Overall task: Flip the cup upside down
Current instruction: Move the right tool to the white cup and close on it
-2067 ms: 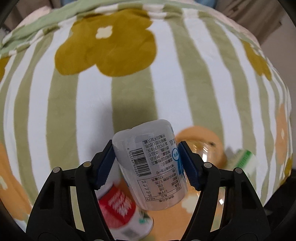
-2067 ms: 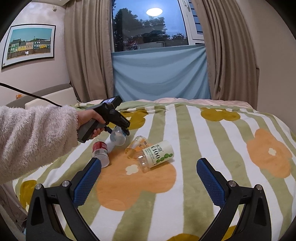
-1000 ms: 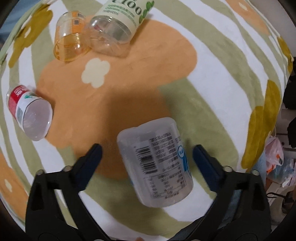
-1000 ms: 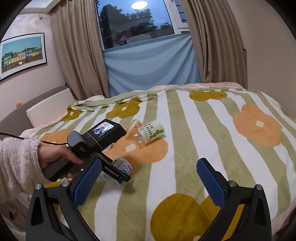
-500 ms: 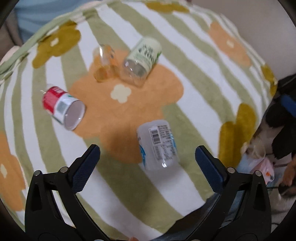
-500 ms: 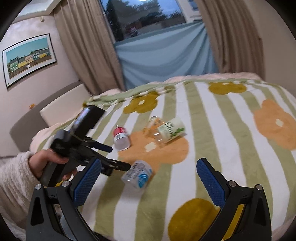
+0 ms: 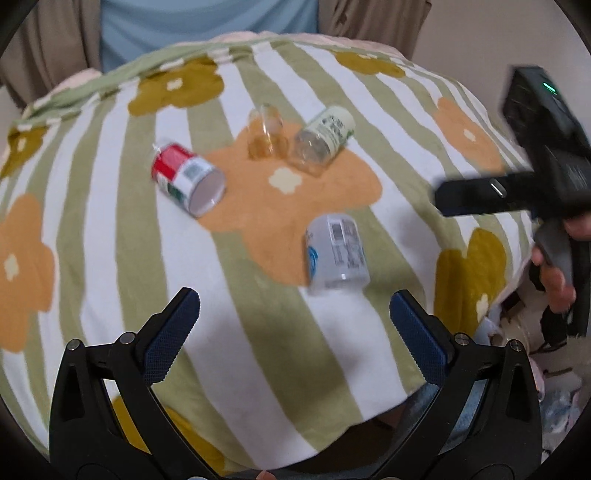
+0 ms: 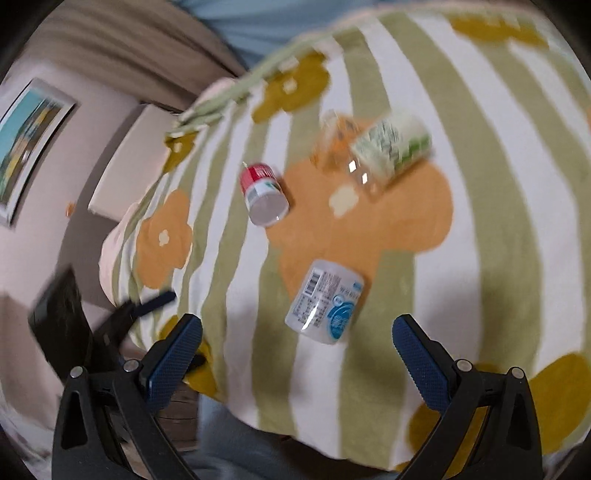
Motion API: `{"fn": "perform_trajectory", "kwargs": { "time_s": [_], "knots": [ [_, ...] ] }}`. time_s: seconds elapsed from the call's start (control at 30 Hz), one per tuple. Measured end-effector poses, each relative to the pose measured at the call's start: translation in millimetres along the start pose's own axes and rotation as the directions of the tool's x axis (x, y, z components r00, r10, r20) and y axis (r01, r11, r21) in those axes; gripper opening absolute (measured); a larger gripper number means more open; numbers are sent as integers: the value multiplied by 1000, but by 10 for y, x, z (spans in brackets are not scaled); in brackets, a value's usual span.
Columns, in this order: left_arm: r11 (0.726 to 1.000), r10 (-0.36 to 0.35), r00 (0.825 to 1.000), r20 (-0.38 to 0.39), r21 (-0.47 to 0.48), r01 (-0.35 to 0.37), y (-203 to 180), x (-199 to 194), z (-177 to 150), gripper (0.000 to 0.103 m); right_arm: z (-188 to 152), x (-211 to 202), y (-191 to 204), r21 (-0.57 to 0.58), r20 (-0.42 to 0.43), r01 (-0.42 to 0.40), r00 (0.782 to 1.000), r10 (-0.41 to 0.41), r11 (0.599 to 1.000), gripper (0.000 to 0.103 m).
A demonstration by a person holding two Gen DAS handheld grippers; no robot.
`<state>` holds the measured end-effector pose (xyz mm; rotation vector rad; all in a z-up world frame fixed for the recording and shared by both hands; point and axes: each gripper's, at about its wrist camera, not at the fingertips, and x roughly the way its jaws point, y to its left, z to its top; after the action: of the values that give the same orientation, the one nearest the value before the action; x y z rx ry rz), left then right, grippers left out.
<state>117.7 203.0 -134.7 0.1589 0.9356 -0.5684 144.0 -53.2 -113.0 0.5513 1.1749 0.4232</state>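
Hovering over the near edge of the striped green-and-white flowered blanket (image 7: 110, 229) on the bed, the left gripper (image 7: 295, 332) has its blue-padded fingers spread wide with nothing between them, and the right gripper (image 8: 297, 356) hangs the same way, jaws apart and empty. Just beyond both, near that front edge, the translucent white plastic cup with a barcode label and blue logo (image 7: 337, 254) stands closed end up, mouth down on the blanket, where a white stripe meets the big orange flower; in the right wrist view it (image 8: 325, 301) looks tilted, though the picture is blurred. Further in, toward the left side of the blanket, a red-and-white labelled cup (image 7: 186, 179) lies on its side with its open mouth facing the near edge. Further back, at the far edge of the same orange flower, a small clear amber-tinted cup (image 7: 266, 134) lies beside a clear cup with a pale green printed label (image 7: 325, 140), the two close together, both on their sides. Behind the bed hang beige curtains (image 7: 44, 44) and a light blue cloth (image 7: 207, 22).
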Motion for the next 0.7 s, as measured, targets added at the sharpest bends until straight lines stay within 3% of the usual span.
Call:
{"fn": "perform_trajectory", "kwargs": {
  "time_s": [0.17, 0.3, 0.7],
  "knots": [
    [1000, 20, 1000, -7, 21, -19, 23, 56, -180, 102, 117, 390, -26, 70, -114, 72, 991, -64, 995, 103],
    [1000, -18, 1000, -12, 1, 18, 75, 73, -293, 102, 174, 648, -25, 95, -182, 128, 977, -109, 987, 102],
    [996, -79, 995, -66, -40, 77, 352, 269, -540, 102, 255, 968, -168, 172, -237, 215, 956, -172, 961, 88]
  ]
}}
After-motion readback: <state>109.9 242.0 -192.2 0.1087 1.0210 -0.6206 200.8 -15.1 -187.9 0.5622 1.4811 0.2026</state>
